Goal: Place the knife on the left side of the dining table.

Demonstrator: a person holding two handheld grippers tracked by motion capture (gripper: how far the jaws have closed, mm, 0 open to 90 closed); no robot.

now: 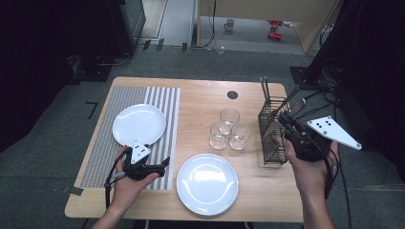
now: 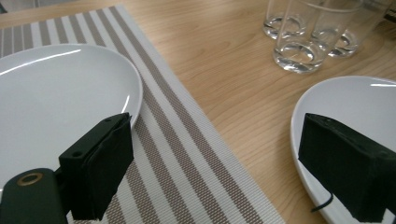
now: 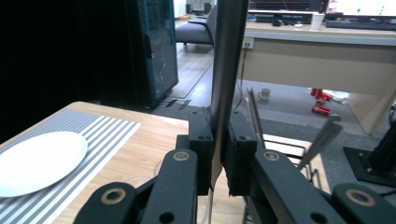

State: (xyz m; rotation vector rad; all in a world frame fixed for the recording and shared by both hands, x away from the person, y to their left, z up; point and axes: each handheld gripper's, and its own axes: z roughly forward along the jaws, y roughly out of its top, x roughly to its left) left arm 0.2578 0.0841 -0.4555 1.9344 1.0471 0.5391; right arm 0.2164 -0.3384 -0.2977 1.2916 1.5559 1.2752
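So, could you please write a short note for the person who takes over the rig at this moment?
Left hand-held gripper: open, holding nothing, above the edge of the striped placemat, between the two white plates.
Right hand-held gripper: shut on a flat metal utensil, at the wire cutlery basket; which kind of utensil I cannot tell.
Things: far plate lies on the placemat, near plate on bare wood, three glasses stand together in the middle of the table. More cutlery stands in the basket.
Done: one utensil gripped.
Left: probably to lay this utensil beside a plate, then the others.
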